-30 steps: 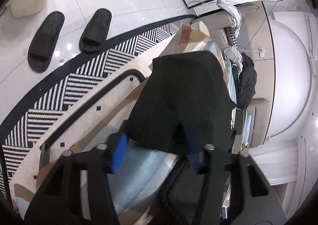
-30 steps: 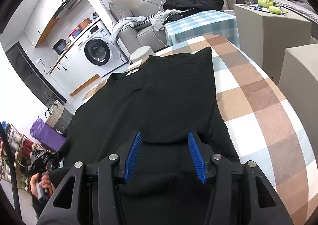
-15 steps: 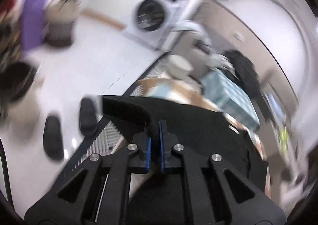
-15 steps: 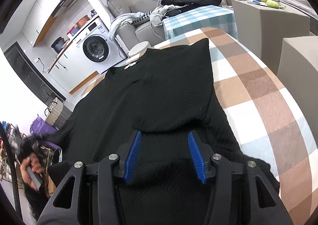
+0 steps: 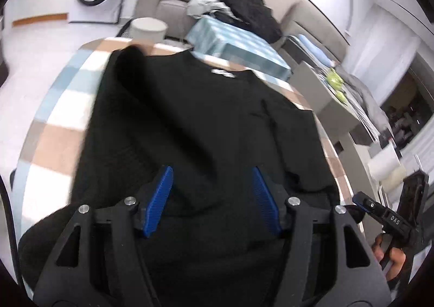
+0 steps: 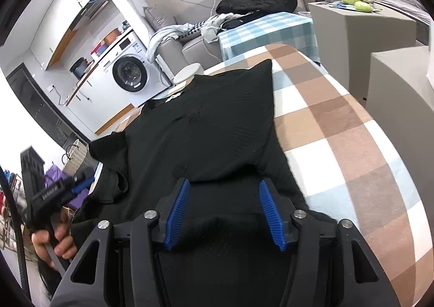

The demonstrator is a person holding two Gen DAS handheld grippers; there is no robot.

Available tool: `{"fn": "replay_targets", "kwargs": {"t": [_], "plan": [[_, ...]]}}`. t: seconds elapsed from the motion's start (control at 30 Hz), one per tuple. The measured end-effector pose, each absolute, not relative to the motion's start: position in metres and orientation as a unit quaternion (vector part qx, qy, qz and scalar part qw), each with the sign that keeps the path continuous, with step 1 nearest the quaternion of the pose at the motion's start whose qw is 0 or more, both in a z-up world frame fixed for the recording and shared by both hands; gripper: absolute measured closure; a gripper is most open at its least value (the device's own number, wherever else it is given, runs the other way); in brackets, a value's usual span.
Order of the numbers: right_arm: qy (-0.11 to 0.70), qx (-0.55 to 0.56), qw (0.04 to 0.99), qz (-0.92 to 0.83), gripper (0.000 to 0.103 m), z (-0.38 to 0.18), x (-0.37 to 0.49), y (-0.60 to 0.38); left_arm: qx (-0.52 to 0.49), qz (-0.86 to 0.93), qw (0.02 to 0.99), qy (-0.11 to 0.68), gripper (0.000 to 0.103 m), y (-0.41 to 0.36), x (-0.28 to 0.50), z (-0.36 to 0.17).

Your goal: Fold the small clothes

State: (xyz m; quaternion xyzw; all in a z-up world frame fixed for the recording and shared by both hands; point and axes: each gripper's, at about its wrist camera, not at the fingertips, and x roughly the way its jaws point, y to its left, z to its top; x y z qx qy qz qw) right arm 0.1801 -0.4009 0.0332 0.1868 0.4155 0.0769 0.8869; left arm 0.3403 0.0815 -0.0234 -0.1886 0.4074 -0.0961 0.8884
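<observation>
Black shirt [image 5: 206, 122] lies flat on the checked tablecloth [image 6: 352, 149], a soft ribbed knit with a white neck label at the far end. My left gripper [image 5: 211, 198] is above it, jaws opening, ribbed blue pads [image 5: 160, 198] apart, nothing pinched between them. My right gripper [image 6: 225, 214] is opening too, pads clear of the cloth, holding nothing, over the near fold edge. Left view is motion-blurred; it shows the left sleeve flipped in over the body, plus my right hand [image 5: 390, 255] on the other tool's handle at the table edge. Right view is sharp and shows what the left misses: the right side folded in to a straight edge, a bunched sleeve at the left edge, and my left hand [image 6: 54, 239] on its handle. Washing machine [image 6: 130, 73] drum: contents unclear.
</observation>
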Motion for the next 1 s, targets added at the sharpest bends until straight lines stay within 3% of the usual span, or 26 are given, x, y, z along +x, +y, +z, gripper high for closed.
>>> {"fn": "replay_targets", "kwargs": {"t": [0.17,0.47,0.53,0.57,0.6,0.77,0.83,0.9,0.97,1.0], "plan": [[0.423,0.193,0.882,0.076,0.048,0.028,0.183,-0.405,-0.209,-0.049,0.892,0.398,0.045,0.122,0.331,-0.035],[0.428,0.182,0.882,0.073,0.048,0.034,0.177,-0.405,-0.277,0.029,0.866,0.415,0.047,0.167,0.395,-0.076],[0.427,0.177,0.884,0.071,0.047,0.035,0.176,-0.406,-0.279,0.032,0.866,0.414,0.067,0.168,0.405,-0.080],[0.427,0.177,0.884,0.068,0.047,0.036,0.177,-0.408,-0.276,0.030,0.865,0.419,0.088,0.166,0.412,-0.082],[0.427,0.178,0.884,0.067,0.047,0.036,0.177,-0.409,-0.274,0.026,0.863,0.424,0.100,0.164,0.419,-0.083],[0.425,0.174,0.887,0.059,0.047,0.041,0.178,-0.414,-0.233,-0.042,0.892,0.385,0.100,0.128,0.445,-0.050],[0.424,0.171,0.888,0.055,0.047,0.042,0.180,-0.415,-0.224,-0.079,0.898,0.370,0.094,0.109,0.453,-0.035],[0.423,0.171,0.889,0.052,0.047,0.044,0.180,-0.416,-0.208,-0.099,0.897,0.378,0.061,0.089,0.455,-0.023],[0.421,0.169,0.890,0.051,0.047,0.046,0.180,-0.417,-0.188,-0.109,0.904,0.368,0.042,0.077,0.447,-0.014],[0.420,0.167,0.890,0.051,0.047,0.047,0.180,-0.417,-0.179,-0.111,0.908,0.361,0.041,0.075,0.440,-0.012]]}}
